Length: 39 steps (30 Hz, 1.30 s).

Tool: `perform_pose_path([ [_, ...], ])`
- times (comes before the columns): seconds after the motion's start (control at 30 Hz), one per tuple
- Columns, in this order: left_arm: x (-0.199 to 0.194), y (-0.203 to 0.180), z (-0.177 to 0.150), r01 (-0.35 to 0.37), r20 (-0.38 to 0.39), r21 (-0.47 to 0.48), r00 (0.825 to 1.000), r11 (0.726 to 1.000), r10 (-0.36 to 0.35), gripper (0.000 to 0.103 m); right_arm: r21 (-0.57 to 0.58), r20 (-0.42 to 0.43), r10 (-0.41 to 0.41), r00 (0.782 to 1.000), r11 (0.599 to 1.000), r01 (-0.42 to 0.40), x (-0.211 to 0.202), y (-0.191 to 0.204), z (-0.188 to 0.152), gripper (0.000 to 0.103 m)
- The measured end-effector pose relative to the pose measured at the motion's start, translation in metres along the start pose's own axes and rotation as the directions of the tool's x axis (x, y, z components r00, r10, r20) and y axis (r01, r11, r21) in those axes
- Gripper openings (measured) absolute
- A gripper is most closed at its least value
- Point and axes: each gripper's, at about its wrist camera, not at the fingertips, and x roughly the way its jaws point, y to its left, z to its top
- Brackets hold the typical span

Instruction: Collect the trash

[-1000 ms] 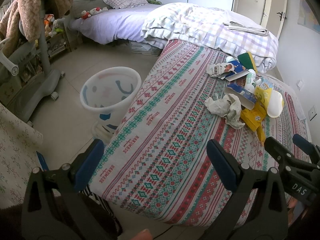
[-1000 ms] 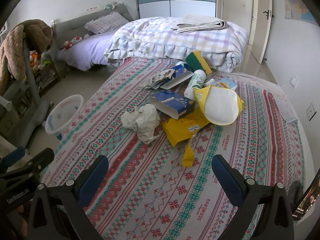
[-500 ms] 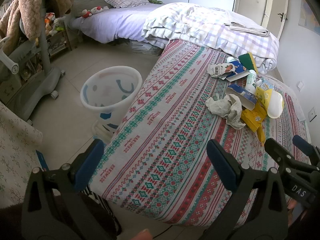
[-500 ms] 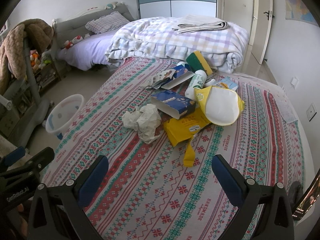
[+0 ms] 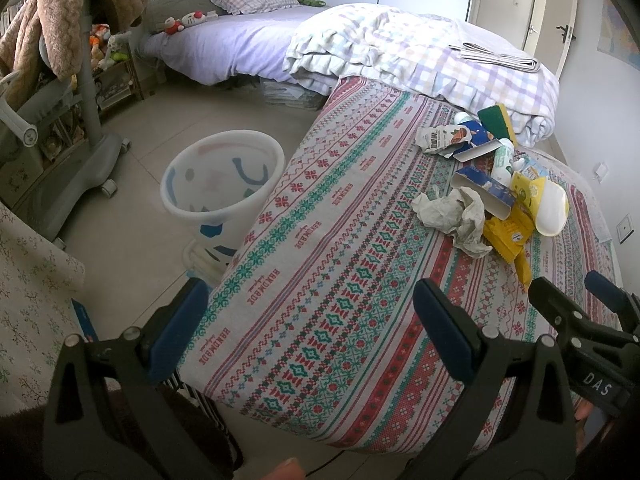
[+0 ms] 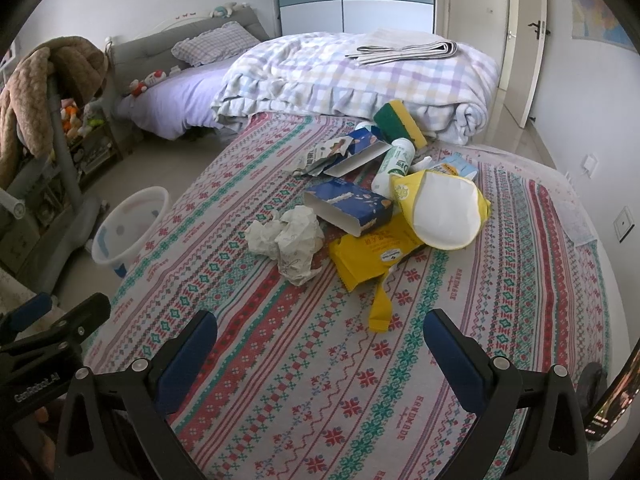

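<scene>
Yellow wrapper; blue carton; red-green patterned bedspread.

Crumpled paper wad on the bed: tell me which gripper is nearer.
Right. The right gripper faces the crumpled paper wad just ahead; the left gripper sits farther back near the bed's edge.

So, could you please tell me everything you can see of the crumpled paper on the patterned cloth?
The crumpled paper is a whitish, heavily creased wad, with a faint print on its lower folds. It lies loose on the patterned cloth at the near left edge of the trash pile. Its right side reaches the open end of the blue carton, and the yellow packet lies just to its right; whether they touch is unclear. Neither hand-held gripper is near it.
</scene>
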Motion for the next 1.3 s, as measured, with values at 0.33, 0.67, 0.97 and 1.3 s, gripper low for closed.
perform_pose_path([
  [0.33, 0.001, 0.000, 0.000, -0.001, -0.002, -0.003, 1.000, 1.000, 0.001, 0.102, 0.000, -0.004, 0.001, 1.000, 1.000, -0.001, 0.000, 0.000, 0.000, 0.103],
  [0.67, 0.001, 0.000, 0.000, -0.001, -0.003, -0.002, 1.000, 1.000, 0.001, 0.102, 0.003, -0.004, -0.001, 1.000, 1.000, 0.001, 0.001, 0.000, 0.000, 0.103],
  [0.97, 0.001, -0.001, -0.001, 0.003, -0.008, 0.000, 1.000, 1.000, -0.003, 0.102, 0.005, -0.005, -0.002, 1.000, 1.000, 0.002, 0.000, -0.001, 0.000, 0.103],
  [1.3, 0.007, -0.012, 0.017, 0.052, -0.067, 0.048, 0.997, 0.998, -0.048, 0.102, 0.015, -0.043, -0.020, 0.999, 1.000, 0.021, -0.003, -0.026, 0.011, 0.103],
])
